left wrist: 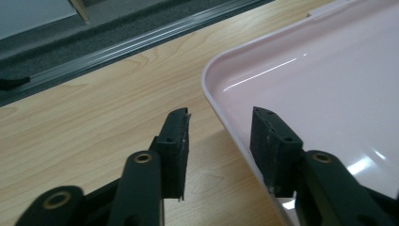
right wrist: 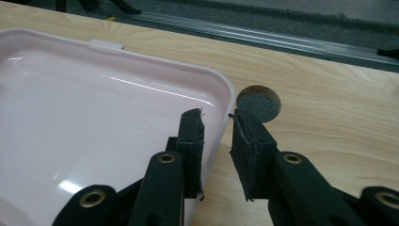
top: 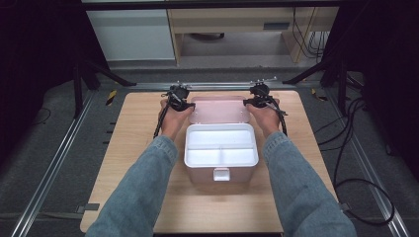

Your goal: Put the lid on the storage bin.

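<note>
Pink lid (top: 220, 110) of the storage box (top: 221, 153) lies flung open, flat on the wooden table (top: 138, 148) behind the white box body, inner face up; its long axis runs left-right across the table, hinged edge toward the person. Box sits mid-table w/ a latch tab (top: 221, 174) on the near side. Left gripper (top: 179, 98) is at the lid's left end, right gripper (top: 261, 95) at its right end, so each hand is abt equally near its own corner. In the left gripper view, the lid rim (left wrist: 226, 125) runs up between the jaws: one pad inside over the pink face, the other outside over the table, both w/ a visible gap to the rim, so jaws part-open & gripping nothing yet. Right gripper view: same straddle on the rim (right wrist: 221, 117), jaws narrower but a gap remains on both sides, not pinching. A round hole (right wrist: 258, 102) in the table sits just beyond. Prob. next: pinch both ends, swing lid up & toward the person over the box; needs an even lift, else the lid twists.
</note>
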A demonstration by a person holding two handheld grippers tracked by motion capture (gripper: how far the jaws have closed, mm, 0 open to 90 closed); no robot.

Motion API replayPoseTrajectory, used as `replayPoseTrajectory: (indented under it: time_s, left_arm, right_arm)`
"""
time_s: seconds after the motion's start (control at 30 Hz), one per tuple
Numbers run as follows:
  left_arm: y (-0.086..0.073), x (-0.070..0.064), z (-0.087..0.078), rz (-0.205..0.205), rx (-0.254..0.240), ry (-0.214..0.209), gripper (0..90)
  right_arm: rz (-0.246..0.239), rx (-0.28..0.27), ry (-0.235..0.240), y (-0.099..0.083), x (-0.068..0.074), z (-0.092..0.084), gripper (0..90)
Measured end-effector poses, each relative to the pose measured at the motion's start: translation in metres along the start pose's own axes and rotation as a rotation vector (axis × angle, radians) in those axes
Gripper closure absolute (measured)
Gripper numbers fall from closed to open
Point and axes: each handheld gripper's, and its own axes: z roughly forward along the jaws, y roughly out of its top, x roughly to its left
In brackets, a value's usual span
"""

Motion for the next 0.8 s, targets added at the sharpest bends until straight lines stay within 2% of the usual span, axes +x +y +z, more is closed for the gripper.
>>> replayPoseTrajectory:
  time_s: [0.17, 0.3, 0.33, 0.47, 0.57, 0.67, 0.7, 0.8]
  left_arm:
    - [-0.001, -0.003, 0.006, -0.005, 0.018, -0.014, 63.0]
    - [-0.001, 0.001, 0.006, -0.035, 0.021, -0.025, 69.0]
    - [-0.001, 0.002, 0.005, -0.054, 0.024, -0.032, 69.3]
    - [0.003, 0.0, 0.001, -0.077, 0.02, -0.018, 73.1]
    - [0.007, -0.003, -0.003, -0.062, 0.006, 0.003, 75.2]
    - [0.01, -0.006, -0.007, -0.06, -0.012, 0.006, 76.8]
    - [0.012, -0.007, -0.009, -0.058, -0.021, 0.007, 77.4]
    - [0.014, -0.009, -0.014, -0.056, -0.03, 0.012, 78.6]
  right_arm:
    - [-0.002, 0.022, -0.026, -0.002, 0.003, 0.006, 78.6]
    - [-0.016, 0.011, -0.046, 0.0, 0.006, 0.004, 81.1]
    - [-0.017, 0.009, -0.05, 0.0, 0.007, 0.004, 81.3]
    - [-0.028, 0.007, -0.075, 0.001, 0.01, 0.003, 81.2]
    - [-0.037, 0.0, -0.072, 0.001, 0.009, 0.001, 79.0]
    - [-0.005, 0.008, -0.063, 0.0, 0.006, 0.0, 62.7]
    - [-0.002, 0.012, -0.063, 0.0, 0.006, 0.0, 61.0]
    - [0.014, 0.0, -0.04, -0.001, 0.006, -0.002, 65.3]
